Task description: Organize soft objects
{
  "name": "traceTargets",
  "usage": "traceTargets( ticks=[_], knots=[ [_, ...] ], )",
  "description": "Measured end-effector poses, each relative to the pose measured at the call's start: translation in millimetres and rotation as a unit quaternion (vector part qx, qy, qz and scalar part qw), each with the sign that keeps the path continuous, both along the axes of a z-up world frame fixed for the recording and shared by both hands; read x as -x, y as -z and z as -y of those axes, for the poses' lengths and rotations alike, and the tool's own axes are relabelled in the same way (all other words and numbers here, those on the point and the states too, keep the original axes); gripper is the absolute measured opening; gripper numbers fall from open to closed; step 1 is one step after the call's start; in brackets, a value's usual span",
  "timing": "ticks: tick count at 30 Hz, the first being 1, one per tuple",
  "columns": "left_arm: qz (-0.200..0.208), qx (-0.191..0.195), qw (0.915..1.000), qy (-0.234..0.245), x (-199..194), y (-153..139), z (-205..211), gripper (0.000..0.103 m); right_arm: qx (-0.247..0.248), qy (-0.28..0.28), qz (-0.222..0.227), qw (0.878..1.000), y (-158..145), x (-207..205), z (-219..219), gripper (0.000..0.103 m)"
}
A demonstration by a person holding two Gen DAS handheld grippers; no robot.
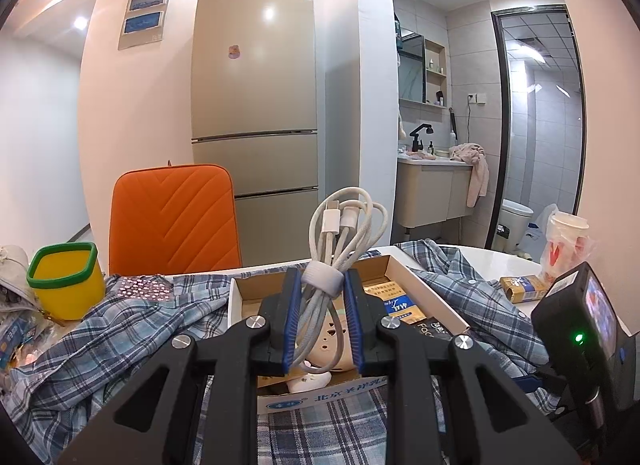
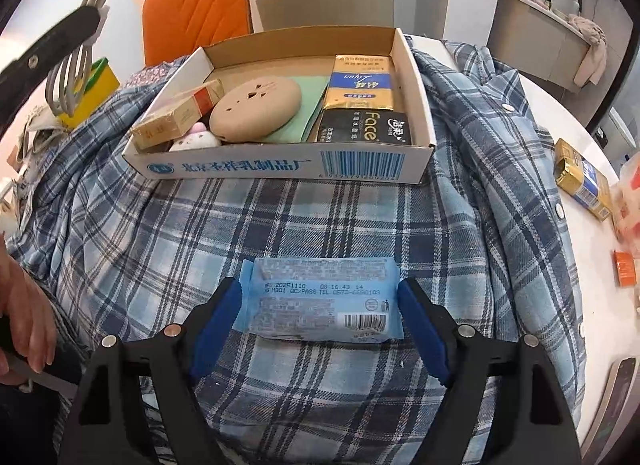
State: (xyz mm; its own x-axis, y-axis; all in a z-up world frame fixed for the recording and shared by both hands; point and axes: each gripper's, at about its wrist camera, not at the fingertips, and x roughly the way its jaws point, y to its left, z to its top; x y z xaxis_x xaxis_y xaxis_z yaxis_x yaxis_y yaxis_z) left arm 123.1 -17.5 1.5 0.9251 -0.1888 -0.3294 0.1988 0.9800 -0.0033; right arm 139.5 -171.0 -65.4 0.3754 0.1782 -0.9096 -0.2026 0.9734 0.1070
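Box ahead of my grippers is half filled; left gripper clamps the cable, right gripper straddles the wipes, unclenched.

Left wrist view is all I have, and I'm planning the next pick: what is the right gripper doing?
Observer: The right gripper is open and points down at a blue packet that lies flat on the plaid shirt.
Operator: Do its fingers touch the packet?
Observer: No; they stand at its two short ends without pressing it.
Operator: Where is that packet from the box?
Observer: It lies on the shirt in front of the box, outside it.
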Motion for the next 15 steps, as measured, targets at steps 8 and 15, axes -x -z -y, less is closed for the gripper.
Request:
traceTargets(
  ticks=[8, 15],
  knots=[
    [0.000, -0.001, 1.0000, 0.001, 0.3, 0.3, -0.2, 0.020, 0.012, -0.003, 0.002, 1.000, 1.8, 0.8, -2.7, 0.086],
    [0.000, -0.002, 1.0000, 0.001, 0.0, 0.9, -1.4, 0.020, 0.029, -0.023, -0.013, 0.999, 11.3, -0.8, -11.5, 0.088]
  ],
)
